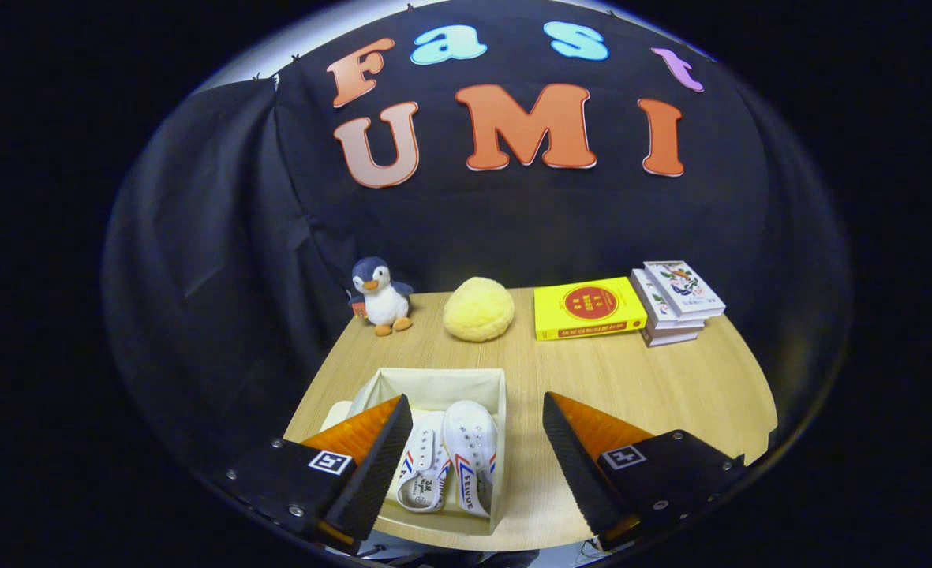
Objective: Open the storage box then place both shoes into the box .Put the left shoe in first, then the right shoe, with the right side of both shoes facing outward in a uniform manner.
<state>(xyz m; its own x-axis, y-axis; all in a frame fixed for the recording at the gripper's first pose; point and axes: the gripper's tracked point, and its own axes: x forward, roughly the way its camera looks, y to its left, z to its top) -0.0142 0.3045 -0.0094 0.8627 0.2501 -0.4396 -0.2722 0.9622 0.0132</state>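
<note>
A cream fabric storage box (499,394) stands open on the wooden table, partly behind my left finger. Two white canvas shoes lie inside it side by side, toes pointing away from me: one (424,472) close to my left finger, the other (471,454) against the box's right wall, tilted so that its red and blue stripes show. My gripper (477,430) hovers open above the box's near half, fingers wide apart and holding nothing. The left finger (371,465) covers the box's left side; the right finger (572,454) hangs over bare table beside the box.
Along the table's far edge (615,371) stand a penguin plush (380,296), a yellow fluffy ball (478,309), a yellow book (588,308) and a short stack of books (675,301). Black cloth walls close the booth behind and to the left.
</note>
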